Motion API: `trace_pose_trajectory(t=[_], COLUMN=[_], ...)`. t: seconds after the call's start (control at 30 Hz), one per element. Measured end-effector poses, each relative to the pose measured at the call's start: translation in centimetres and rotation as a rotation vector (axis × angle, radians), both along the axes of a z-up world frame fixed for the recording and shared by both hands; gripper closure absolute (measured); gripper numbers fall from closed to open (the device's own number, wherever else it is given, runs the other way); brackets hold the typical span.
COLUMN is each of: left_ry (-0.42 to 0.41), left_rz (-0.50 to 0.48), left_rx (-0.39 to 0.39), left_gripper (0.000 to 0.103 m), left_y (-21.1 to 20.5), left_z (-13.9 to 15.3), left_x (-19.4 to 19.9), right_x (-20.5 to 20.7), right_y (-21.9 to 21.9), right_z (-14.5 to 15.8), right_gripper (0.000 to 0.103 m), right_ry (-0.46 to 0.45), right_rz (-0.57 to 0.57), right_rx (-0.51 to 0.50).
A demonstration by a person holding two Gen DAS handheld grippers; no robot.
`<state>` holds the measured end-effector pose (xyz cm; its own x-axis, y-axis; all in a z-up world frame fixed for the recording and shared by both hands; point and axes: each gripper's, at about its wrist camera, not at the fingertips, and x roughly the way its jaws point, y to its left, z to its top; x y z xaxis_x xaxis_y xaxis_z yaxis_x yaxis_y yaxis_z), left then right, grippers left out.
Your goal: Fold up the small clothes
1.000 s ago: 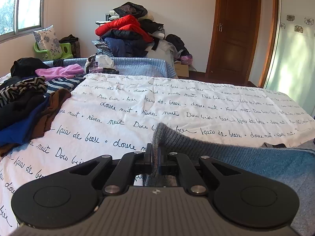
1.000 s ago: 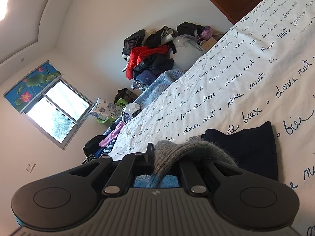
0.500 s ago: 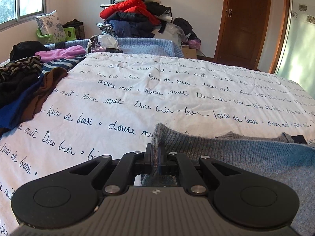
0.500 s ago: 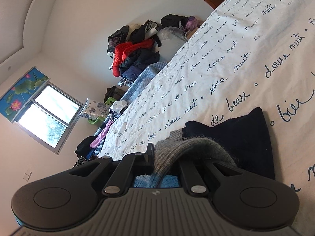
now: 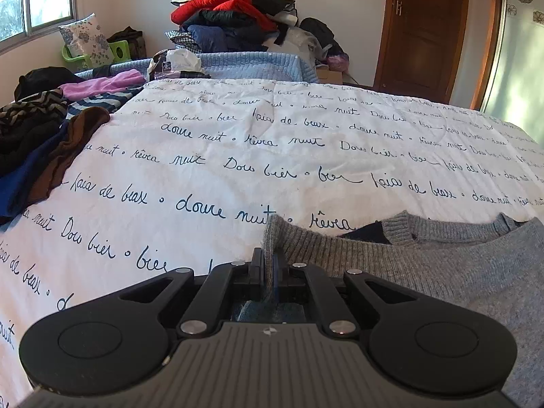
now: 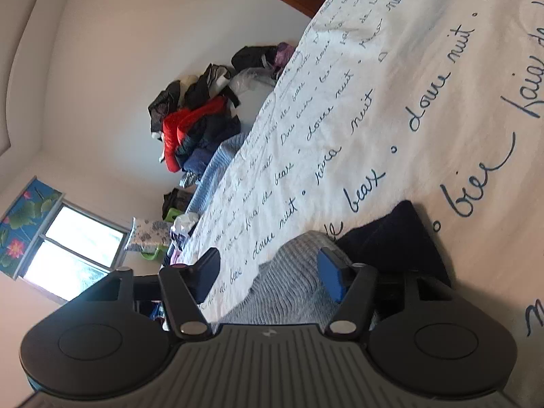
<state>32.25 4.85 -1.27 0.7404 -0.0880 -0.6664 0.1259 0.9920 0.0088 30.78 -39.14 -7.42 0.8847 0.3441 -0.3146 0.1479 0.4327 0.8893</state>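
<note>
Bedspread (image 6: pixel 425 78) under sweater (image 6: pixel 289 282), between opening jaws

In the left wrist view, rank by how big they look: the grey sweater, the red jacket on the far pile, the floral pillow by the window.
1. grey sweater, largest, though it lies nearest the camera.
2. red jacket.
3. floral pillow, smallest; both are far off, so true sizes stay unsure.
</note>
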Motion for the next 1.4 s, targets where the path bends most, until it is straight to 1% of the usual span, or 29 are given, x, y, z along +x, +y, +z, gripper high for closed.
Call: trace_pose_trajectory(t=[0.13, 0.3, 0.37, 0.43, 0.47, 0.53, 0.57, 0.63, 0.7, 0.73, 0.77, 0.8, 0.83, 0.87, 0.93, 0.97, 1.03, 1.1, 1.17, 1.27, 1.33, 1.4], left_ry=[0.008, 0.012, 0.022, 0.021, 0.020, 0.012, 0.003, -0.010, -0.023, -0.034, -0.046, -0.060, -0.070, -0.079, -0.089, -0.091, -0.095, -0.090, -0.078, -0.070, -0.059, -0.049], left_rz=[0.011, 0.008, 0.010, 0.025, 0.037, 0.069, 0.080, 0.089, 0.099, 0.100, 0.100, 0.098, 0.092, 0.088, 0.080, 0.075, 0.058, 0.047, 0.039, 0.028, 0.013, 0.003], left_rx=[-0.018, -0.012, -0.003, 0.003, 0.008, 0.022, 0.029, 0.045, 0.070, 0.078, 0.081, 0.083, 0.087, 0.096, 0.120, 0.128, 0.117, 0.100, 0.088, 0.063, 0.048, 0.058], left_gripper=[0.095, 0.094, 0.087, 0.081, 0.077, 0.062, 0.061, 0.054, 0.047, 0.042, 0.038, 0.028, 0.019, 0.017, 0.016, 0.016, 0.016, 0.016, 0.016, 0.016, 0.015, 0.015], left_y=[0.3, 0.1, -0.1, 0.0, 0.1, 0.4, 0.7, 1.0, 1.1, 1.1, 1.0, 0.8, 0.6, 0.3, -0.1, -0.3, -0.4, -0.5, -0.7, -0.9, -1.1, -1.4], left_z=[-0.2, -0.4, -0.6, -0.7, -0.7, -0.5, -0.4, 0.0, 0.6, 0.9, 1.2, 1.5, 1.7, 1.9, 2.1, 2.2, 2.5, 2.6, 2.5, 2.5, 2.1, 1.7], left_x=[0.2, 0.2, 0.4, 0.5, 0.5, 0.4, 0.3, -0.1, -0.7, -1.1, -1.6, -2.2, -2.7, -3.1, -3.9, -4.3, -5.4, -6.4, -7.5, -9.1, -10.3, -10.9], right_x=[-1.0, -2.1, -1.8, -1.3, -1.1, -1.0, -1.2, -2.0, -2.8, -3.1, -3.2, -3.2, -3.0, -2.8, -2.4, -2.6, -3.4, -4.4, -5.4, -6.4, -6.7, -6.7], right_y=[0.3, 2.7, 3.8, 4.6, 4.9, 5.0, 5.0, 5.3, 5.9, 6.4, 6.8, 7.1, 7.4, 7.6, 7.4, 7.1, 6.7, 7.1, 8.0, 9.1, 10.1, 10.9], right_z=[1.3, 3.5, 3.7, 3.5, 3.3, 3.1, 3.1, 3.6, 4.2, 4.5, 4.7, 4.7, 4.6, 4.3, 3.6, 3.3, 3.6, 4.4, 5.4, 5.9, 5.9, 5.5], right_gripper=[0.036, 0.036, 0.036, 0.036, 0.036, 0.036, 0.036, 0.036, 0.036, 0.033, 0.026, 0.022, 0.022, 0.022, 0.022, 0.022, 0.022, 0.022, 0.022, 0.022, 0.021, 0.016], right_ry=[-0.018, -0.085, -0.079, -0.041, -0.007, 0.062, 0.076, 0.053, 0.014, 0.000, -0.008, -0.007, 0.003, 0.027, 0.093, 0.112, 0.097, 0.064, 0.033, 0.005, 0.011, 0.046], right_rz=[0.000, 0.084, 0.157, 0.184, 0.169, 0.103, 0.078, 0.077, 0.113, 0.133, 0.153, 0.172, 0.183, 0.176, 0.139, 0.115, 0.091, 0.095, 0.110, 0.184, 0.239, 0.259], right_rx=[-0.056, -0.169, -0.201, -0.228, -0.267, -0.355, -0.388, -0.407, -0.428, -0.451, -0.468, -0.478, -0.491, -0.510, -0.538, -0.532, -0.510, -0.543, -0.603, -0.631, -0.671, -0.749])
